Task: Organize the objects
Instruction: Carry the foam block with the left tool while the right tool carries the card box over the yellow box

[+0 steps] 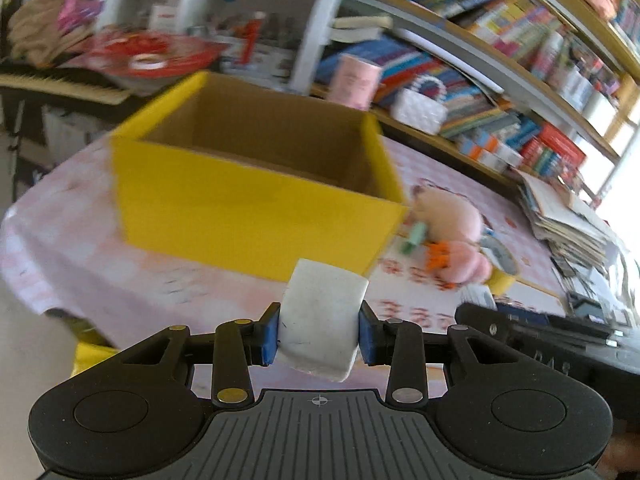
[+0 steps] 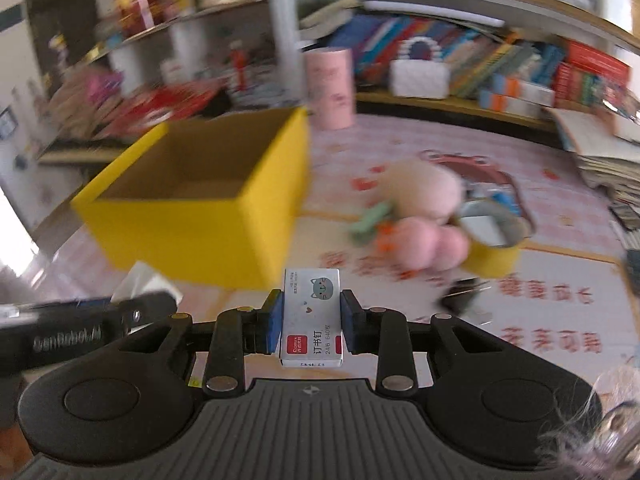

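Left gripper: my left gripper (image 1: 319,330) pinches a white eraser block (image 1: 323,318) between its blue pads, the block tilted and sticking out ahead of the fingers.
Right gripper: my right gripper (image 2: 309,322) is clamped on a small staple box (image 2: 313,316) with a cat print, held flat, its long side running away from me.
Yellow box: the open yellow box (image 1: 256,204) stands on the worktop (image 1: 80,264) near its left edge, just ahead of both grippers; its brown inside shows nothing that I can make out.
Eraser to box: the eraser sits in front of the box's near wall, toward its right corner, not over the opening.
Staple box to box: below the box's near right corner.
Loose things: pink plush toy (image 2: 420,216), green clip (image 2: 370,220) and yellow tape roll (image 2: 494,240) lie right of the box, close together.
Blur: both views are smeared.
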`<state>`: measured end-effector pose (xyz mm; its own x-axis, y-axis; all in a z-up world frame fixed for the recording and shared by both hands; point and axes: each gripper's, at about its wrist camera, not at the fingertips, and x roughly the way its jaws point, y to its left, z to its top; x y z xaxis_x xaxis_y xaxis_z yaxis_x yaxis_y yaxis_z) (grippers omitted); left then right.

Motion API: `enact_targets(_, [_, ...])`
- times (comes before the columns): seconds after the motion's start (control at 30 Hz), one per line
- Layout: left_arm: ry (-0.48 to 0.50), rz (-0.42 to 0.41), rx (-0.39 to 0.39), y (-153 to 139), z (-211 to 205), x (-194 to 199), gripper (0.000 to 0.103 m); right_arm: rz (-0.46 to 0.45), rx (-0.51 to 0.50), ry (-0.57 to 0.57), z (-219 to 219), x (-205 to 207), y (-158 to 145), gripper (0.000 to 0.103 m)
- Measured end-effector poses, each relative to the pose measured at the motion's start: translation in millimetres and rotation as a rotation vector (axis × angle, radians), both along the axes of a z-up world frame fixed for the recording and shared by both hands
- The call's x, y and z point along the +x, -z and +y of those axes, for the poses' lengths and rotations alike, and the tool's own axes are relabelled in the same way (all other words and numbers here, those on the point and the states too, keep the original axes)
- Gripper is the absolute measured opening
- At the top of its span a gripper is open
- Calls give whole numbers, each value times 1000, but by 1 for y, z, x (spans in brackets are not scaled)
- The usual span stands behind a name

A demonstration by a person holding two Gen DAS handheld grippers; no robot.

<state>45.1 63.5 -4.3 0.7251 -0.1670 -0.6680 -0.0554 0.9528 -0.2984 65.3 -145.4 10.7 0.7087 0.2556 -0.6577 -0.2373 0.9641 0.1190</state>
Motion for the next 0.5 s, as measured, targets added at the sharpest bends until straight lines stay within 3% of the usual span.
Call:
enact_targets(0.3, [-16,-3,17,1,65,-45,35,59,21,-37,74,-35,11,28])
enact_targets(0.5, [-8,-25,17,-3,88,-59,35,69,14,-50,108,-54,13,28])
